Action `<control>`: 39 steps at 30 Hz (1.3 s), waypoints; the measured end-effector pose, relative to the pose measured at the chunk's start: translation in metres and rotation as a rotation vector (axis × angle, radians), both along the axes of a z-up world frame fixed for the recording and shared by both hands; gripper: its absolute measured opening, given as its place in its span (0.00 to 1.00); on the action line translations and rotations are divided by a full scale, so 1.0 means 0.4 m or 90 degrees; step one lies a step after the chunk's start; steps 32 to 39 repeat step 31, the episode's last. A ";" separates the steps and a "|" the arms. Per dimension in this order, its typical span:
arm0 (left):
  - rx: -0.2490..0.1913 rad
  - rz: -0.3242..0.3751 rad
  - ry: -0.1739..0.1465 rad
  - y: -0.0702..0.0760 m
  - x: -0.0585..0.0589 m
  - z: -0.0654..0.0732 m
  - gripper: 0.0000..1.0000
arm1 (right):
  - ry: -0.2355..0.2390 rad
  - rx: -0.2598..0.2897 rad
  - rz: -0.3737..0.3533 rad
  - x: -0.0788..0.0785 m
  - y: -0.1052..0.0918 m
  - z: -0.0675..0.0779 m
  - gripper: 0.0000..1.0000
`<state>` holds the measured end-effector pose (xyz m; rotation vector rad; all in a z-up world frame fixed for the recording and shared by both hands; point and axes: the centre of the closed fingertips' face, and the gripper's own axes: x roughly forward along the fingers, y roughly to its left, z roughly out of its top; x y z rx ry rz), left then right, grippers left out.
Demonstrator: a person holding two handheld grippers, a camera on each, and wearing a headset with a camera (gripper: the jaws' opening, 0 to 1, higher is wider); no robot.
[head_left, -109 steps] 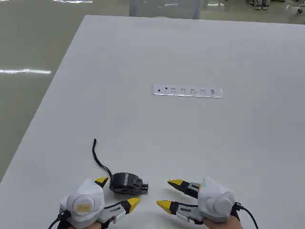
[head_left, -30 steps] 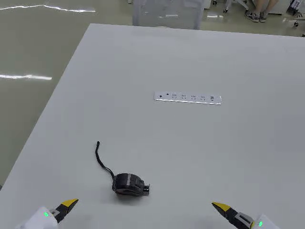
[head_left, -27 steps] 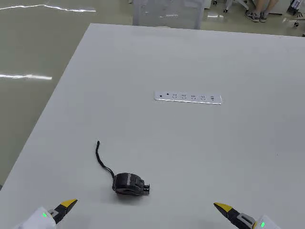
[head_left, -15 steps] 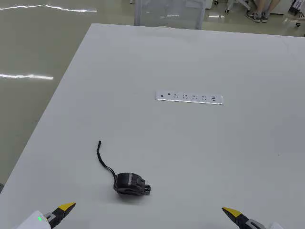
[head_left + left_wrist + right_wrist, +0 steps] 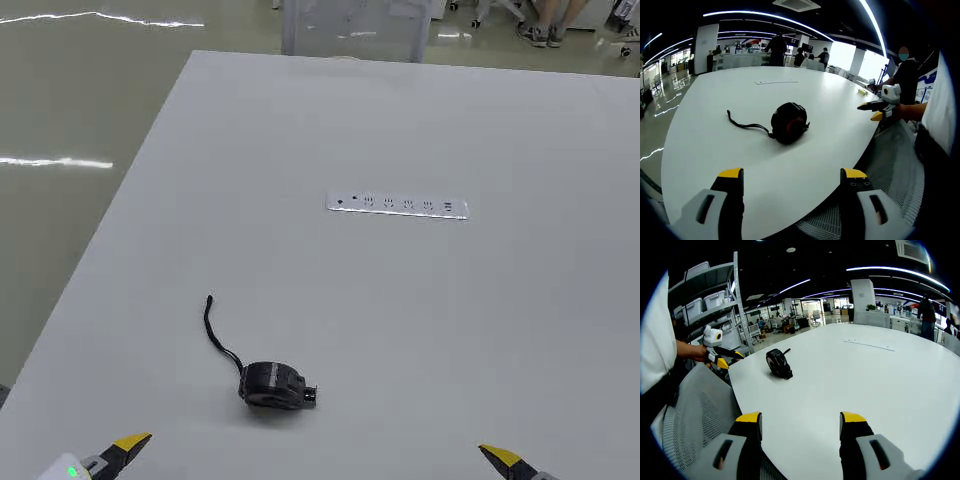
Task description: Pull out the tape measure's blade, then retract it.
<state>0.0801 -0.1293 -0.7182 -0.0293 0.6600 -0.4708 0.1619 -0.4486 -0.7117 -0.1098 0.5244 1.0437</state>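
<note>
Both grippers have backed off. 3.6 s ago you had them close around the tape measure point(image 5: 272, 384), 1 on each side of it; 1 s ago they were already apart from it, and now just 1 yellow tip of each shows at the near edge of the head view, well clear of it.

The left gripper point(image 5: 792, 175) stands with its jaws spread wide and nothing between them, and the right gripper point(image 5: 801, 417) is the same. You are holding nothing.

The tape measure lies on the white table point(image 5: 420, 320), near you and left of centre. Its black wrist strap point(image 5: 215, 335) trails away to the far left. No blade is drawn out of the case; its mouth points right. The power strip point(image 5: 397, 205) sits far beyond it.

Read from this, the blade is housed and you have let go, so the cycle looks either finished or not started; these pictures cannot say which. If a pull is still owed, you must come back in with both grippers.
</note>
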 end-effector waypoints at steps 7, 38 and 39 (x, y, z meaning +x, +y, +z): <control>0.005 0.003 0.001 0.011 -0.008 0.000 0.78 | 0.000 0.000 -0.001 -0.010 -0.007 -0.001 0.64; 0.006 0.004 0.001 0.010 -0.005 -0.005 0.78 | 0.004 -0.002 -0.004 -0.016 -0.014 -0.007 0.64; 0.006 0.004 0.001 0.010 -0.005 -0.005 0.78 | 0.004 -0.002 -0.004 -0.016 -0.014 -0.007 0.64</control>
